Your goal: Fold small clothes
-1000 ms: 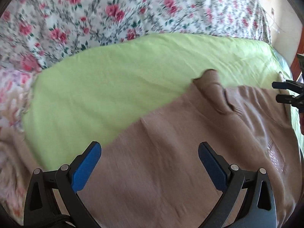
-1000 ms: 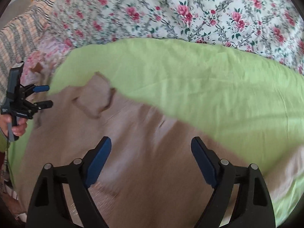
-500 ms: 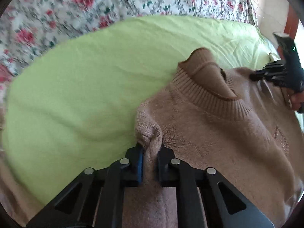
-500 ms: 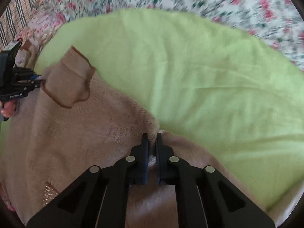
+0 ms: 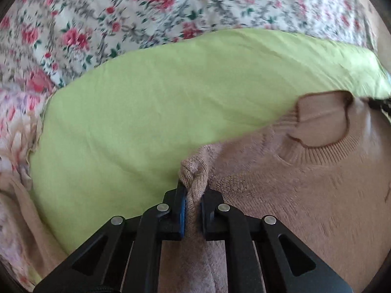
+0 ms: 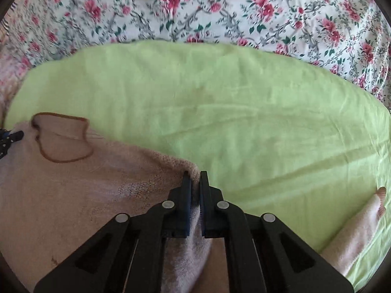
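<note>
Evidently soft goods: we list one knitted sweater [image 5: 281, 195], light, limp and stretchy, no stiffness to hold a shape; in our judgement it will sag and drag when lifted and wants a grip at both shoulders so the body hangs evenly.

Holds as we have them: left gripper [image 5: 193, 204] pinched together on a bunched fold of the knit at one shoulder; right gripper [image 6: 194, 199] likewise clamped on the knit at the other shoulder, just beside the sweater's edge.

Appearance: we note a dusty pinkish-tan yarn, ribbed high collar [image 5: 322, 119] with a darker brown rim, lying between the two grips. One sleeve [image 6: 359, 227] trails away past the right gripper.

Location: sweater lies flat on the green sheet [image 6: 220, 112], on its near part; flowered bedcover [image 6: 220, 7] lies beyond the sheet's far edge.
</note>
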The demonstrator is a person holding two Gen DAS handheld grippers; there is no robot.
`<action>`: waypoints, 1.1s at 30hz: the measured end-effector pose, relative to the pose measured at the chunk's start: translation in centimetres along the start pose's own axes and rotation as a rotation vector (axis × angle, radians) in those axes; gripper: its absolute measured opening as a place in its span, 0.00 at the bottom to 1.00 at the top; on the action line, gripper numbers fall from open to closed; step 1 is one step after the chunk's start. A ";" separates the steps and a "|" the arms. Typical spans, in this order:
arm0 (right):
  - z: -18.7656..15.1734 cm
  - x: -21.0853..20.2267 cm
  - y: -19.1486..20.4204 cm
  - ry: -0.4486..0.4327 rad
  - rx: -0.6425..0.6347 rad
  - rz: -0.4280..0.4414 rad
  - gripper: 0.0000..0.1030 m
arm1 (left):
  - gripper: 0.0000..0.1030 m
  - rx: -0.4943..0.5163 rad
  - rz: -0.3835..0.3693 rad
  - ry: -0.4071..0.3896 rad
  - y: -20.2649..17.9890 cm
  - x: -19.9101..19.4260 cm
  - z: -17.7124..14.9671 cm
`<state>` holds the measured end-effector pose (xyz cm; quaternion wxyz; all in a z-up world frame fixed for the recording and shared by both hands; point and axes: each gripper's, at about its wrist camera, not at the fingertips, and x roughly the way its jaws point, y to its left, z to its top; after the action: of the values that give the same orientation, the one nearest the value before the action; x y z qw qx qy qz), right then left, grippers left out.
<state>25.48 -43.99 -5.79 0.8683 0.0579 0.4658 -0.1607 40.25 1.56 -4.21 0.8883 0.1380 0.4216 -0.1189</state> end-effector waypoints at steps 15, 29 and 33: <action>-7.8 -11.7 -11.4 -0.137 0.354 -0.013 0.47 | 0.56 -0.093 -0.015 -0.044 0.7 -10.5 -3.5; -11.0 -11.2 -23.0 -0.151 0.755 -0.009 0.47 | 0.68 -0.243 -0.258 0.044 -10.0 -14.3 -11.0; -10.1 -8.8 -24.3 -0.130 0.821 -0.007 0.47 | 0.68 -0.237 -0.297 0.075 -12.8 -13.7 -11.8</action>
<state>4.92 -62.37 -2.93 0.8001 0.3875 0.3074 -0.3393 19.18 -4.99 -2.51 0.8546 -0.0269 0.4812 -0.1931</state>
